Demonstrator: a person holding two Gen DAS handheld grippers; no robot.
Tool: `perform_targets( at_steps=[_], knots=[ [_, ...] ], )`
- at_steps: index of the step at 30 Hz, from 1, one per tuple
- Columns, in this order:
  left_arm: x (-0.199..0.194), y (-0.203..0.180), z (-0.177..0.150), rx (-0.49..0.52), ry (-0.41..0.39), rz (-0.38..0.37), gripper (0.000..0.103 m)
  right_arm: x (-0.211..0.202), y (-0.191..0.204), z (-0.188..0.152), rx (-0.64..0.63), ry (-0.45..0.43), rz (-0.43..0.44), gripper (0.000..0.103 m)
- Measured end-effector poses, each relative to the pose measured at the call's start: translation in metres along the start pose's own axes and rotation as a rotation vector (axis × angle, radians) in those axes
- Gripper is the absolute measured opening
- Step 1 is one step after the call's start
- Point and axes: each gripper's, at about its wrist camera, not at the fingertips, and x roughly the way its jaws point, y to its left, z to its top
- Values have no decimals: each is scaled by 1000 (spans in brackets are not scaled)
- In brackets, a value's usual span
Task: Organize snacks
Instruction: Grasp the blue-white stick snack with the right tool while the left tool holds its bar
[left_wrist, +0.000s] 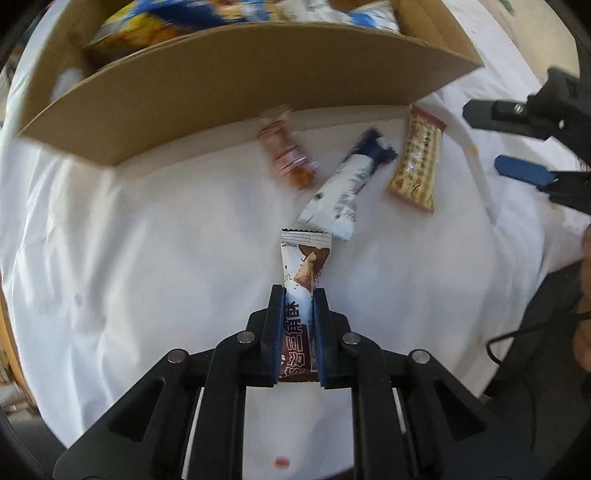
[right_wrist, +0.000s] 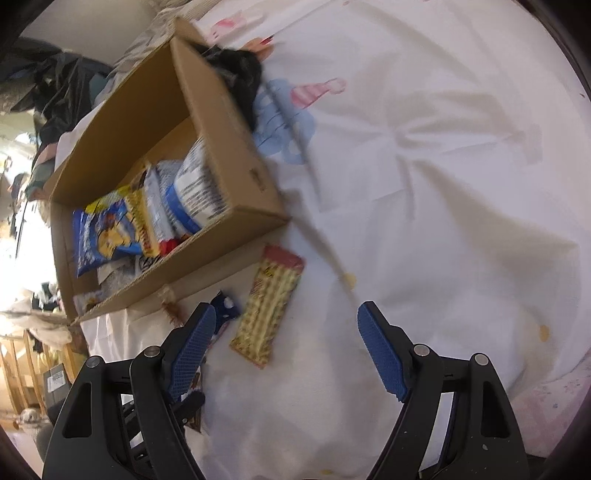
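Three packets lie loose at frame centre below the box (left_wrist: 229, 92). Left gripper (left_wrist: 298, 295) is clamped on a wafer bar (left_wrist: 303, 280); right gripper (right_wrist: 286, 317) gapes, empty. Lift clear of the box's wall, release inside.

Packets in the cardboard box (left_wrist: 236, 92) at the frame's top are blurred and cropped. The brown-and-white wrapper's (left_wrist: 305, 266) lower print is partly hidden between the left tool's (left_wrist: 298, 295) pads.
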Motion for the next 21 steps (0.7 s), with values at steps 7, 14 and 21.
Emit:
perform_targets(
  at_steps=[7,14,21],
  knots=[
    [-47,42,-8,-107,-63,31,12,26,35,-7,-38,104,112,72],
    [-64,77,-9,-247,-107,-6,12,64,59,-9,-59,165,41,52],
    [-68,80,-17,-268,-116,-22,12,74,64,-10,-134,162,-43,33]
  ],
)
